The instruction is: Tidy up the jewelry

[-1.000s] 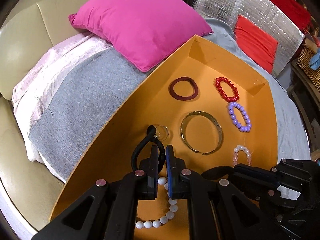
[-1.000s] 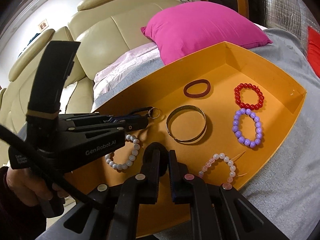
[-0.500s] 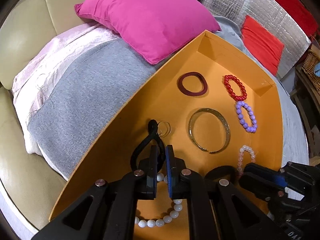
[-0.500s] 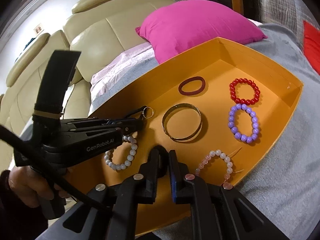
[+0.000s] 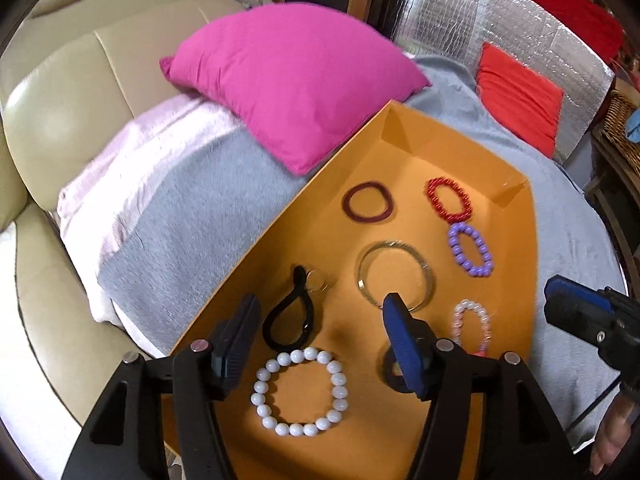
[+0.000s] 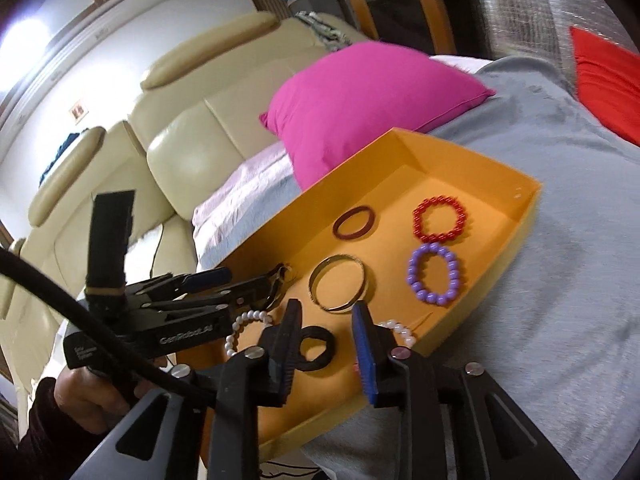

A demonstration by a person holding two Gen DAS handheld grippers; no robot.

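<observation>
Both grippers have let go and lifted — left gripper (image 5: 316,312) opening above the black hair tie (image 5: 289,312), right gripper (image 6: 326,320) opening over the black ring (image 6: 316,348), each dropped in the orange tray (image 5: 516,320).

A: In the left wrist view, the pink-and-white bead bracelet (image 5: 472,326) is being partly covered by the left tongs (image 5: 320,334), and a black band (image 5: 394,372) is being half hidden behind one finger.

B: In the right wrist view, the white pearl bracelet (image 6: 246,326) is being mostly blocked by the left tongs, and motion blur is softening the orange tray (image 6: 516,236).
</observation>
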